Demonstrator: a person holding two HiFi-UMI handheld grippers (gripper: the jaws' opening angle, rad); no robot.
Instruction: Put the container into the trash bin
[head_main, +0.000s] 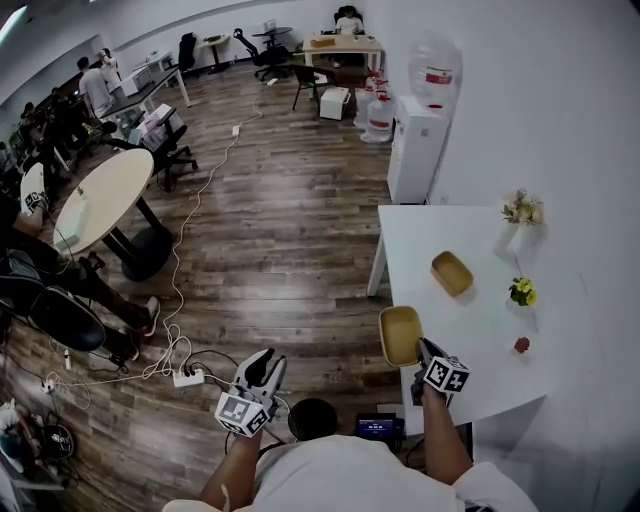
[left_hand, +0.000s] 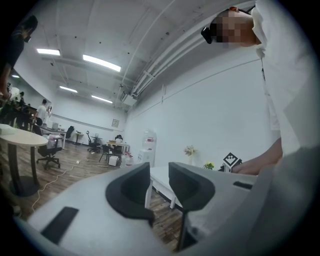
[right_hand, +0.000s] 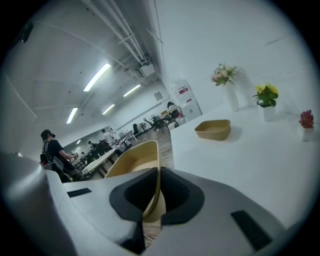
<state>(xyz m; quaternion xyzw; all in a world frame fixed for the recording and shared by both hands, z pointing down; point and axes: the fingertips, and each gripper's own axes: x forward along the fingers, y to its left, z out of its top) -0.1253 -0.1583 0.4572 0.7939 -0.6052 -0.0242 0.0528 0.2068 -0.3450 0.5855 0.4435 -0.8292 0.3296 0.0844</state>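
- The container (right_hand: 131, 159) looks like moulded paper pulp or fibre: tan, matt and smooth-walled.
- The second container (right_hand: 214, 129) has the same dull tan finish.
- The table (right_hand: 250, 160) top is smooth, white and matt.
- The floor (head_main: 270, 240) is dark wood planking with a soft sheen.
- The left gripper (left_hand: 159, 175) and right gripper (right_hand: 159, 175) have smooth pale-grey plastic shells; their pads (left_hand: 127, 192) are matt black and look rubbery.

The wooden floor (head_main: 280, 240) in the frame's middle lay open, crossed at its left by a cable (head_main: 181, 250) and a power strip (head_main: 186, 377). At right, the white table (head_main: 420, 240) stood bare along its lower part. A tan tray (head_main: 452, 272), a white vase (head_main: 506, 238) and a yellow-flowered pot (head_main: 522, 292) crowded the wall side. The held container (head_main: 400, 335) sat at the table's left edge.
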